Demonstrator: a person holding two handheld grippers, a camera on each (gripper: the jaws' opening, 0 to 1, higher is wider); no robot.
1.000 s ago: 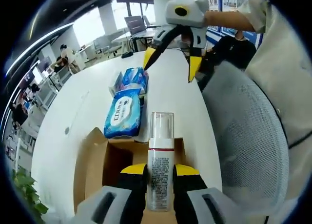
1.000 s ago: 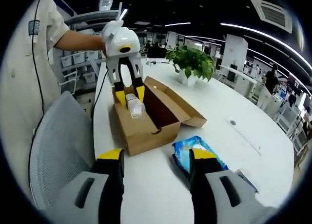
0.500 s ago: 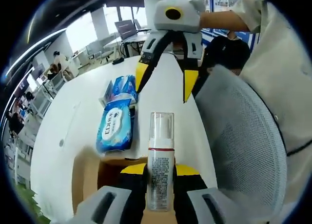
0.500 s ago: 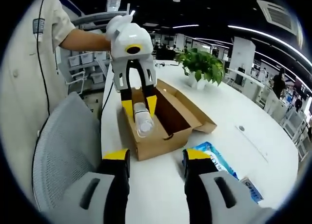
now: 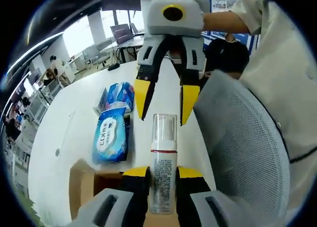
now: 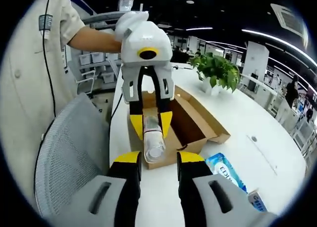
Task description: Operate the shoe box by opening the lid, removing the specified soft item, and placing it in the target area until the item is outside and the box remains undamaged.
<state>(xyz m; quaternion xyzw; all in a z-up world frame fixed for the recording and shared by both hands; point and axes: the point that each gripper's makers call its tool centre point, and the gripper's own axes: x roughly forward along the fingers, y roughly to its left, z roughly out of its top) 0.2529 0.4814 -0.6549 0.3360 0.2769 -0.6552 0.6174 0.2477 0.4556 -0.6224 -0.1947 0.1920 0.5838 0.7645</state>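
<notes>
- Closing in on each other, the 2 grippers have drawn much nearer over the last second: in the left gripper view the right gripper (image 5: 162, 106) now hangs large at 12 o'clock, its yellow tips just above the bottle's clear cap, where before it stood well back over the table.
- Left gripper (image 5: 163, 175) stays pinched on the spray bottle (image 5: 163, 172), held upright between both pads; the right gripper view shows the same bottle (image 6: 153, 135) lifted above the near wall of the shoe box (image 6: 188, 120).
- Right gripper's jaws (image 6: 157, 162) have narrowed from a wide spread to a smaller gap, with nothing between them yet.
- Shoe box sits open on the white table (image 6: 277, 158), its lid flap folded out toward 3 o'clock, with no visible tear or crush.
- Blue wipes pack (image 5: 110, 134) lies on the table beside the box, with a second blue packet (image 5: 118, 95) beyond it toward 11 o'clock.
- My read: the bottle is out of the box and the grippers look set for a hand-over; the wipes pack, the soft item, already rests outside, though whether that spot is the target area I cannot tell.
</notes>
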